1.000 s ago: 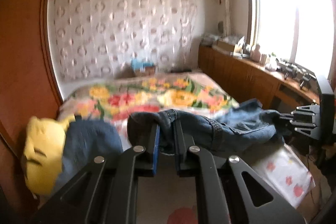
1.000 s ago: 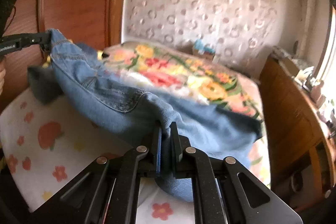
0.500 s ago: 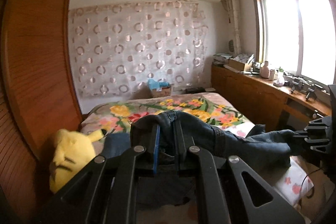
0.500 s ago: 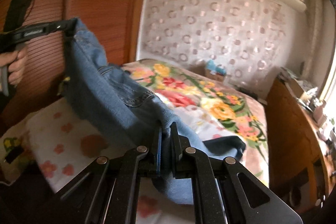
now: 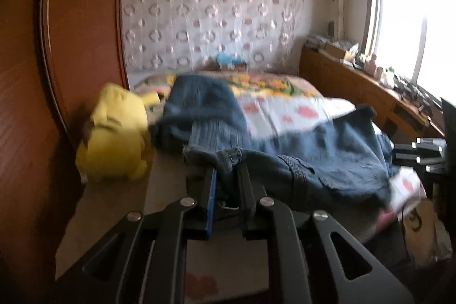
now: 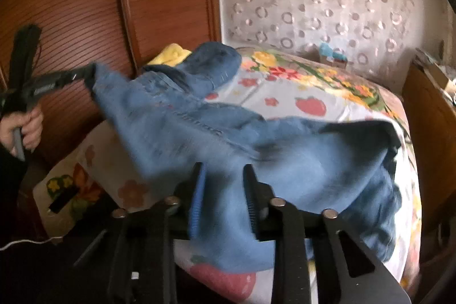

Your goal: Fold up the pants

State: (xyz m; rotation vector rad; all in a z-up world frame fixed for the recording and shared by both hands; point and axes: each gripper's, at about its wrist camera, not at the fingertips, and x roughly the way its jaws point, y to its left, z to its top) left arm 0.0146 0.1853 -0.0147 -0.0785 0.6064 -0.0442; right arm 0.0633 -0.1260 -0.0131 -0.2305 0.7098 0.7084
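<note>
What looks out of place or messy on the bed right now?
The jeans sprawl in a twisted, bunched heap across the bed, not laid flat, with the left gripper pinching the waistband. A yellow plush toy sits crowded against their far end.

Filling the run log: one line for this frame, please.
task: fold pants | left gripper: shut on jeans | right gripper: open, jeans between fingers | jeans: spread over bed | blur: heavy
</note>
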